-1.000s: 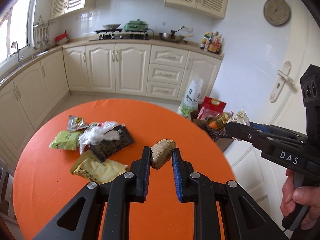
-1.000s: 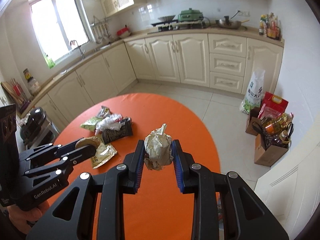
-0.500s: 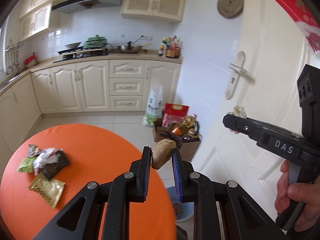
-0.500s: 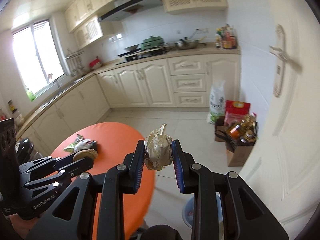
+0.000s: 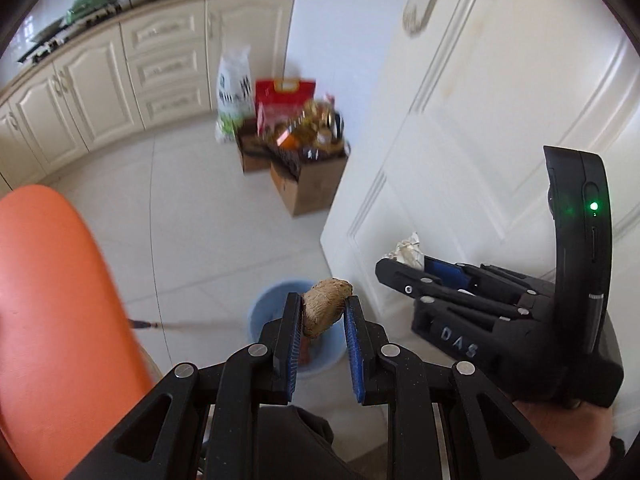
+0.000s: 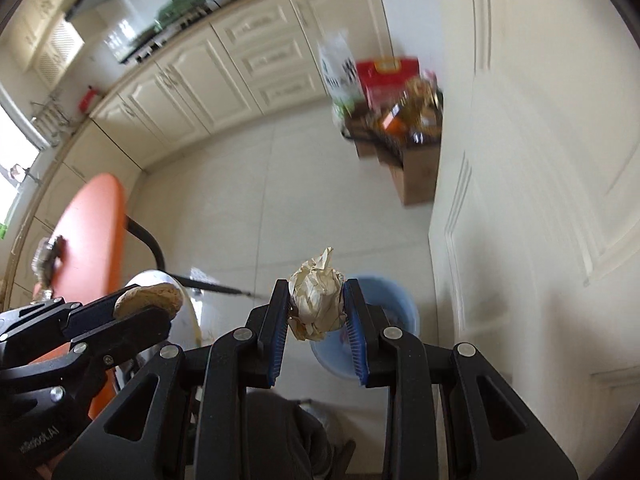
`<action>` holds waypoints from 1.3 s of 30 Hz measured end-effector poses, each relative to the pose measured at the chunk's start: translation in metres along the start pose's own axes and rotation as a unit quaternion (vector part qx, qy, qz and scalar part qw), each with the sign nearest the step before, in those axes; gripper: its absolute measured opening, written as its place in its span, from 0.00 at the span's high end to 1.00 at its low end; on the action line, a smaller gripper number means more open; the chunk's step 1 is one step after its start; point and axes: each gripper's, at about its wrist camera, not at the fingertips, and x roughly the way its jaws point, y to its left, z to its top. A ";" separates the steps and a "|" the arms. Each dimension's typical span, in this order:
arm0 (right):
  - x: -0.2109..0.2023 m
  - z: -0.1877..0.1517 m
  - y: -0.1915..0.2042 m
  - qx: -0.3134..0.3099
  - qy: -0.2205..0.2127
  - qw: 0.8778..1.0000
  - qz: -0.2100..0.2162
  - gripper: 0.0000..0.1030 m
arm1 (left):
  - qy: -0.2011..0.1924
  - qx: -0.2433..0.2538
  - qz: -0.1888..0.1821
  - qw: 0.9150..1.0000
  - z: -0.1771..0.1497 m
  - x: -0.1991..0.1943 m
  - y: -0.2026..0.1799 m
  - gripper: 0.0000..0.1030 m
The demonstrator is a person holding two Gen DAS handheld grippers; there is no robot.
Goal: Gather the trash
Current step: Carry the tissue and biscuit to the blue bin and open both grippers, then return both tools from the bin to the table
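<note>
A: Where's the bin rel. to the grippers?

B: Blue bin (image 5: 268, 312) on the floor, below and just ahead of both. Left hand-held gripper (image 5: 322, 322) sits over its rim, pinching a tan lump (image 5: 325, 309), long axis running up and fwd. Right hand-held gripper (image 6: 316, 306) pinches a crumpled paper ball (image 6: 316, 300), bin (image 6: 394, 300) showing behind its right finger.

A: Nearer one?

B: Left, I'd judge. Lump looks rough and dry; the ball is creased, cream-coloured.

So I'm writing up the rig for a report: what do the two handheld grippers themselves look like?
Both the left gripper and right gripper are matte black linkage frames with silver rivets and ribbed blue pads. The right one carries white "DAS" lettering and a green light; the left one has white lettering too.
</note>
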 end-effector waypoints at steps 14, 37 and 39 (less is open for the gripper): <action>0.079 0.003 -0.051 0.073 0.061 0.995 -0.018 0.22 | 0.075 -0.014 0.051 0.996 0.066 0.078 -0.018 0.27; -0.030 0.017 0.003 0.057 -0.047 0.997 -0.032 0.00 | -0.125 -0.043 0.098 0.986 -0.027 -0.089 -0.011 0.05; -0.048 0.019 0.021 0.039 -0.064 0.997 -0.028 0.00 | -0.150 -0.057 0.108 0.981 -0.045 -0.116 0.000 0.03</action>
